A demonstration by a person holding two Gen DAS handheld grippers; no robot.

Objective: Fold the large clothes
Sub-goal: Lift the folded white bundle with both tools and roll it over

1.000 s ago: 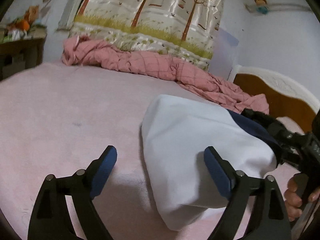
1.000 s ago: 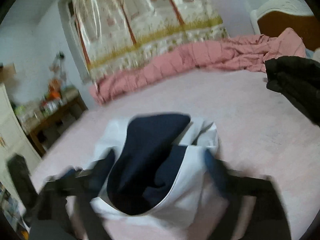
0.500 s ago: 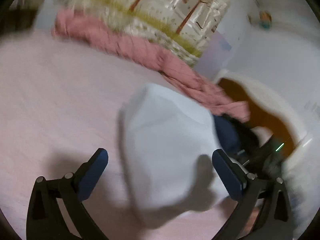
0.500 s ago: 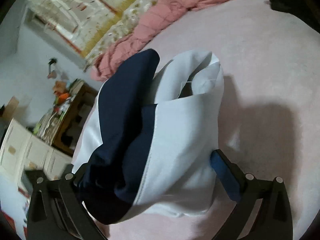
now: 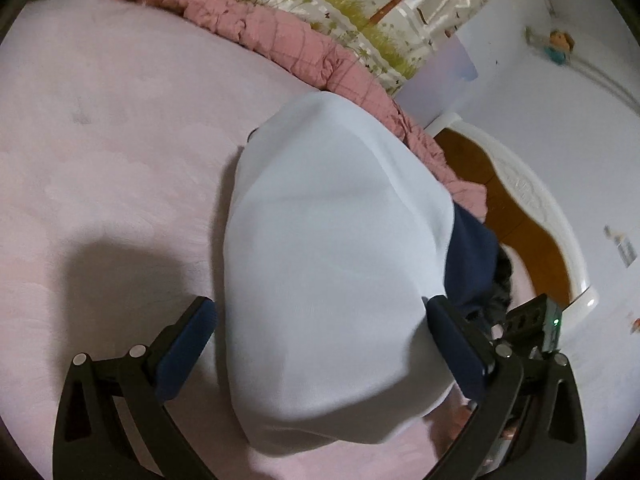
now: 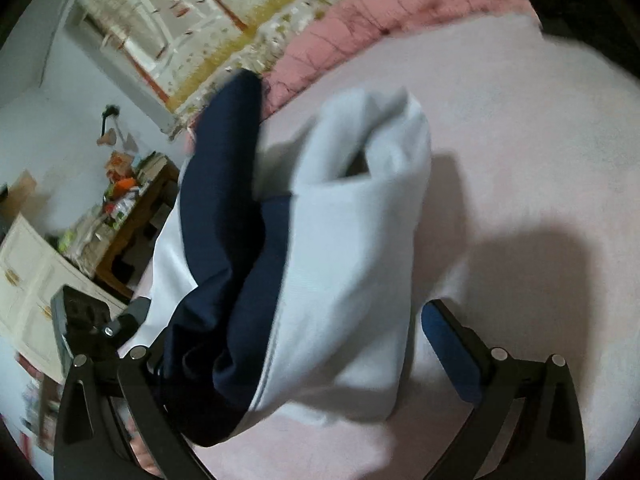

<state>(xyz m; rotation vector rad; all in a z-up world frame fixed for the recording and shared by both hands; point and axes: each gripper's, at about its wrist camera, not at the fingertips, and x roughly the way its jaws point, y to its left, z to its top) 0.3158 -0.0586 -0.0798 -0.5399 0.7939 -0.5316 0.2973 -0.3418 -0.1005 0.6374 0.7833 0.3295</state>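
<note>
no readable text. l gripper [image 5: 320, 344] released, garment [image 5: 332, 280] btwn jaws; r gripper [image 6: 296, 344] released astride it.

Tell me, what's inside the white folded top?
Dark blue cloth shows inside the white top, poking out at its open side. How far in the blue goes is hidden by the white layer. The top lies on the pink bed.

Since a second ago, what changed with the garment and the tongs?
The white and navy garment has come down onto the pink bed. The left tongs have just been opening wider, with the bundle between them. The red quilt hasn't moved.
</note>
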